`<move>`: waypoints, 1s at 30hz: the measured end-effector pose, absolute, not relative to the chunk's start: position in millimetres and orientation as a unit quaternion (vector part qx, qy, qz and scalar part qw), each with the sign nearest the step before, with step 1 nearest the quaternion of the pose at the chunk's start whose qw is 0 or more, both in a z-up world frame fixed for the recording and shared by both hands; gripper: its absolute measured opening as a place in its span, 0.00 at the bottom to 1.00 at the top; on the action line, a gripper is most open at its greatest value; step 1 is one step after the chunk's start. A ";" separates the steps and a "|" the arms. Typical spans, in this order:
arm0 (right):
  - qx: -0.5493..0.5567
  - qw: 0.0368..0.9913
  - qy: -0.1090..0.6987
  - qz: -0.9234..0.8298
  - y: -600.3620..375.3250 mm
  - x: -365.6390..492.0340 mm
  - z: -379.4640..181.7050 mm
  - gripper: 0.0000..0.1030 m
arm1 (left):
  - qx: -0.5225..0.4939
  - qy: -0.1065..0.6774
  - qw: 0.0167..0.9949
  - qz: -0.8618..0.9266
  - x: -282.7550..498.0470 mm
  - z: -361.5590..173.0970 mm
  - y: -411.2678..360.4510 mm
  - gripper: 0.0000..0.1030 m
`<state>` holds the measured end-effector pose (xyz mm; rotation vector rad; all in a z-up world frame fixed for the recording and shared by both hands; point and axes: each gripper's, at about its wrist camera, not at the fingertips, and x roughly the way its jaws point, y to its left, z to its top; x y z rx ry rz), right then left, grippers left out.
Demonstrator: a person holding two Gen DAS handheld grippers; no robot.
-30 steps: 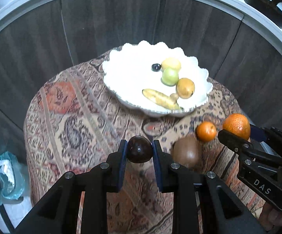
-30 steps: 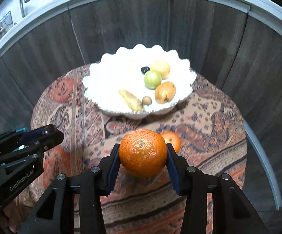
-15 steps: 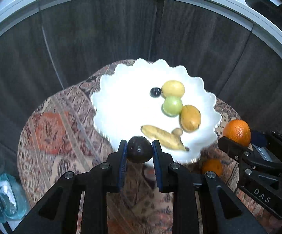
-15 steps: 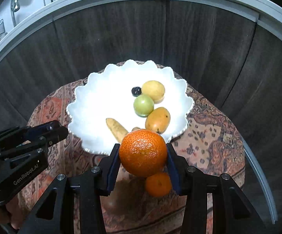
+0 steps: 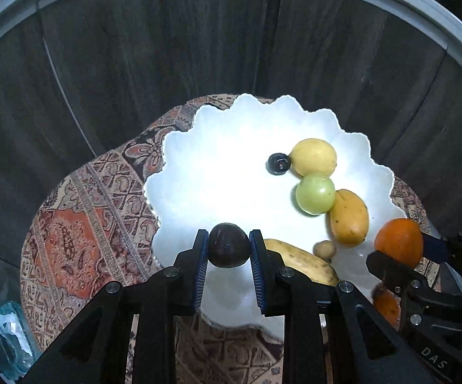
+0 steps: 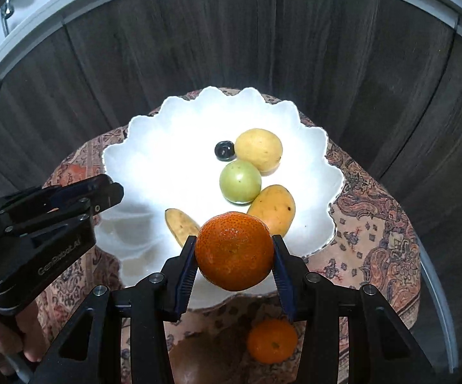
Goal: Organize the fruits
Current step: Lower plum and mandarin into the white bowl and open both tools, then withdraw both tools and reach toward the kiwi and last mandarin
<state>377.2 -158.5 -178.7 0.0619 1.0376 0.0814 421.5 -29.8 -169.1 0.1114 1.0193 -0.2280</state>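
Gripping a glossy dark-purple plum (image 5: 228,249), the left tool (image 5: 228,267) hangs beside the right tool (image 6: 234,262) clamping a dimpled orange (image 6: 234,250).

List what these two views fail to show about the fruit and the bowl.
- Banana: near end hidden by the big orange in the right wrist view, and by the left gripper in the left.
- Brown fruit on the cloth: mostly behind the right gripper, in shadow.
- Bowl: near rim covered by both grippers.
- Small orange: largely blocked in the left view.

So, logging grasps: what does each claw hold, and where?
Left claw pinches the dark purple round fruit at its sides; right claw grips the large orange citrus likewise.
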 end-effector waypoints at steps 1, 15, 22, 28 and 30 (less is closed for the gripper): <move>0.030 0.866 0.498 0.036 -159.4 378.4 -180.2 0.44 | 0.053 0.488 0.864 -0.110 422.7 -171.0 -30.5 0.25; 0.011 0.874 0.485 -0.025 -171.7 375.0 -169.9 0.80 | 0.065 0.481 0.871 -0.078 414.7 -165.6 -31.0 0.75; 0.012 0.879 0.475 -0.041 -177.1 363.7 -156.3 0.82 | 0.074 0.460 0.882 -0.067 399.4 -146.6 -31.5 0.91; 0.013 0.886 0.462 -0.046 -180.5 346.5 -142.8 0.82 | 0.074 0.455 0.885 -0.072 384.7 -135.7 -35.1 0.93; 0.013 0.888 0.457 -0.047 -182.2 340.7 -138.4 0.82 | 0.073 0.453 0.885 -0.075 378.7 -132.5 -36.6 0.94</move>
